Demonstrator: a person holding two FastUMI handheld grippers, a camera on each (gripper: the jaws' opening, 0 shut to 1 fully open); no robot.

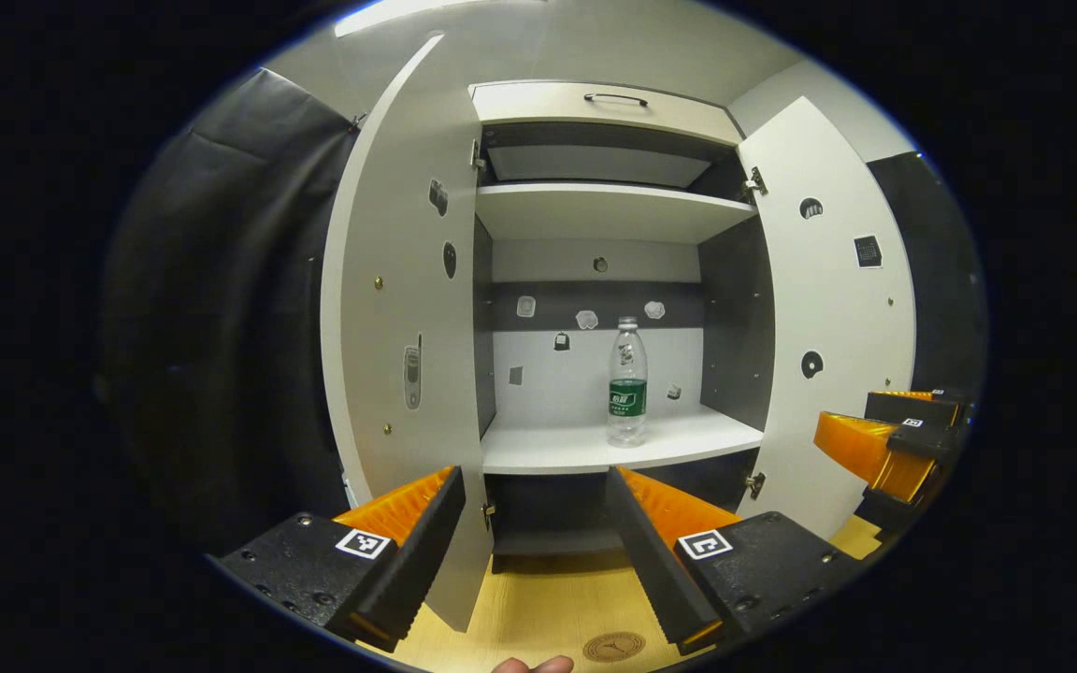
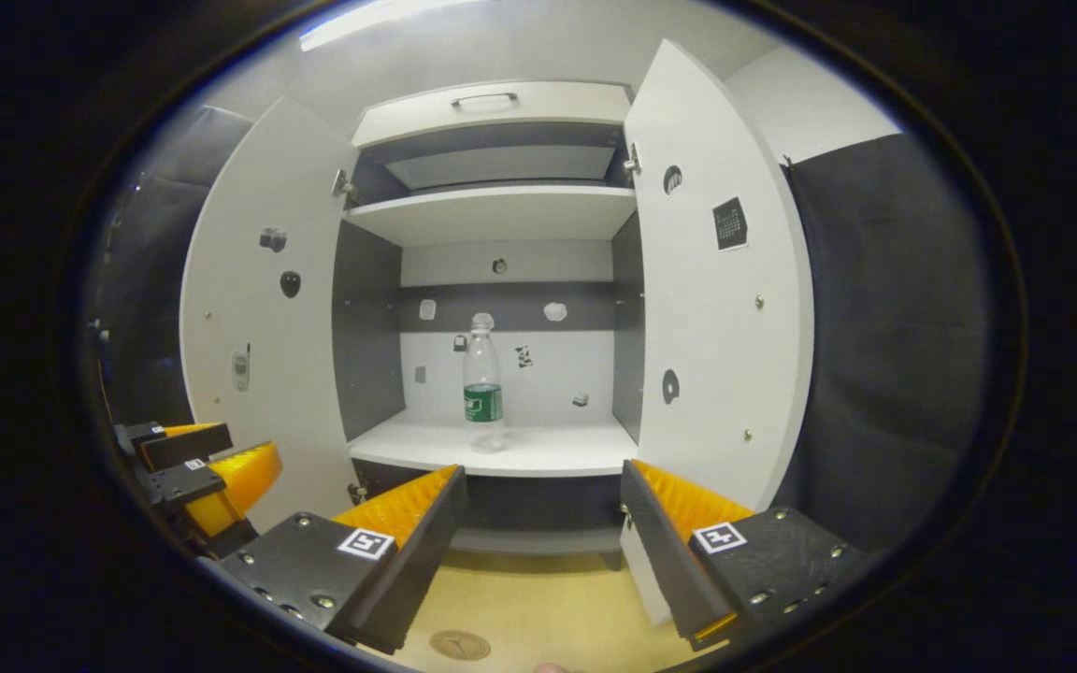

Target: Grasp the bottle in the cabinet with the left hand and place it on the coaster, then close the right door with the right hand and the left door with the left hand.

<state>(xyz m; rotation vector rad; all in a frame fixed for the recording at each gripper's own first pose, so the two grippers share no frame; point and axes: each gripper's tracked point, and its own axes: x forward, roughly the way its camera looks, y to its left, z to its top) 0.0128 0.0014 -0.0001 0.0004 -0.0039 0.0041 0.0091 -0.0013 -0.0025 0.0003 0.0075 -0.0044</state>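
Observation:
A clear plastic bottle [image 1: 627, 383] with a green label stands upright on the cabinet's lower shelf [image 1: 613, 444]; it is also in the right gripper view [image 2: 483, 385]. Both doors stand wide open: the left door [image 1: 403, 308] [image 2: 263, 308] and the right door [image 1: 828, 308] [image 2: 716, 280]. A round brown coaster [image 1: 613, 646] [image 2: 460, 644] lies on the wooden table below. My left gripper [image 1: 534, 486] is open, well short of the shelf, nothing between its fingers. My right gripper [image 2: 543, 481] is open too, and appears at the right edge of the left gripper view [image 1: 884, 439].
An upper shelf [image 1: 609, 210] and a top flap with a handle [image 1: 613, 98] sit above. Small stickers dot the back wall and doors. Black cloth walls flank the cabinet. A fingertip [image 1: 534, 665] shows at the bottom edge. The left gripper shows at the left of the right gripper view [image 2: 197, 467].

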